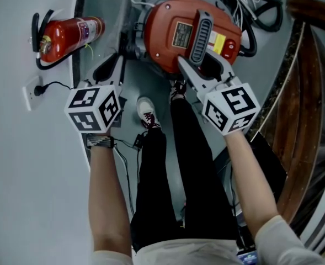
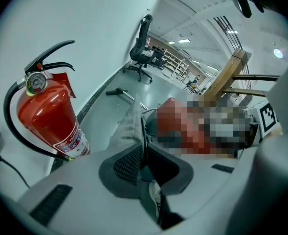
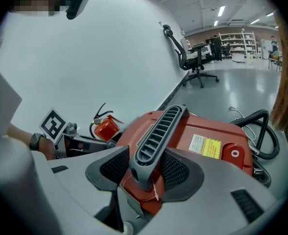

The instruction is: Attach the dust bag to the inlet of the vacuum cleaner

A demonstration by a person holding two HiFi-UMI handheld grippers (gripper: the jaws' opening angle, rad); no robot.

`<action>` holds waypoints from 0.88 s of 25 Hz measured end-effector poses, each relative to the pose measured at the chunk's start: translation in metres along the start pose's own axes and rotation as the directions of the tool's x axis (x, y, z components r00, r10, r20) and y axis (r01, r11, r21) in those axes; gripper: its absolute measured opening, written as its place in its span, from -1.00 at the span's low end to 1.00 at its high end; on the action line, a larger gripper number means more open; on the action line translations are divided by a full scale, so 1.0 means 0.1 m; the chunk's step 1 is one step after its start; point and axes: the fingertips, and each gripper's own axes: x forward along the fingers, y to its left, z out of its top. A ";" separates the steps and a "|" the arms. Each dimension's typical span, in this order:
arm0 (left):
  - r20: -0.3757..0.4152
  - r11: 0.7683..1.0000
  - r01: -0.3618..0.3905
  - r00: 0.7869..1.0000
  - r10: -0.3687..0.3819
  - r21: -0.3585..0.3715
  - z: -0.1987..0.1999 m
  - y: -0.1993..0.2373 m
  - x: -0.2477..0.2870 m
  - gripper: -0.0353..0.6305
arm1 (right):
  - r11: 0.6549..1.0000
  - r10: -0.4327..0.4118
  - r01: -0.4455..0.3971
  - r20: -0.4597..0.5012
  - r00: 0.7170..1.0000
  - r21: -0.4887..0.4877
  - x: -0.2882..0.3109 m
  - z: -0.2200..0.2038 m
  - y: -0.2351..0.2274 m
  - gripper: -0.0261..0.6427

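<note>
Head view: I am looking down on one red vacuum cleaner point(image 1: 170, 35) standing on the grey floor point(image 1: 19, 203) beside the wall. It is carrying one grey ribbed handle point(image 1: 201, 35) across its top, and a black hose point(image 1: 250, 15) is coiling behind it. One red fire extinguisher point(image 1: 68, 35) is standing to its left. The right claw point(image 1: 202, 65) is reaching onto the handle. The left claw point(image 1: 115, 59) is pointing into the gap at the vacuum cleaner's left side.

Left gripper view: I am seeing the left claw point(image 2: 143, 153) drawn nearly together, pinching one strip of creased grey cloth, apparently the dust bag point(image 2: 128, 126). The cloth is rising from between the pads towards the red body, which is lying under a mosaic patch. The inlet is not showing here. The fire extinguisher is standing well to the left.

Right gripper view: I am seeing the right claw point(image 3: 146, 168) clamping the lower end of the handle, one meshed pad pressing on each side. The handle is running up and away from the claw across the red lid, with one yellow label point(image 3: 211, 147) lying just to its right.
</note>
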 end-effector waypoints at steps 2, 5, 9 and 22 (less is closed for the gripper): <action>-0.006 1.000 0.000 1.000 0.000 0.006 0.00 0.00 -0.01 -0.79 | 1.000 0.003 -0.003 -0.003 1.000 -0.006 0.00 0.00 0.01 -0.29; -0.013 1.000 0.002 1.000 -0.002 0.011 -0.01 -0.01 -0.01 -0.79 | 1.000 0.007 -0.007 -0.004 1.000 -0.011 0.00 -0.01 0.02 -0.29; -0.026 1.000 0.010 1.000 -0.010 0.016 -0.01 -0.03 0.00 -0.79 | 1.000 0.001 -0.001 -0.001 1.000 -0.013 0.01 0.00 0.02 -0.29; -0.055 0.998 0.061 0.997 -0.060 0.026 0.00 -0.12 0.04 -0.78 | 0.999 0.015 -0.016 -0.015 1.000 -0.030 0.01 -0.01 0.02 -0.30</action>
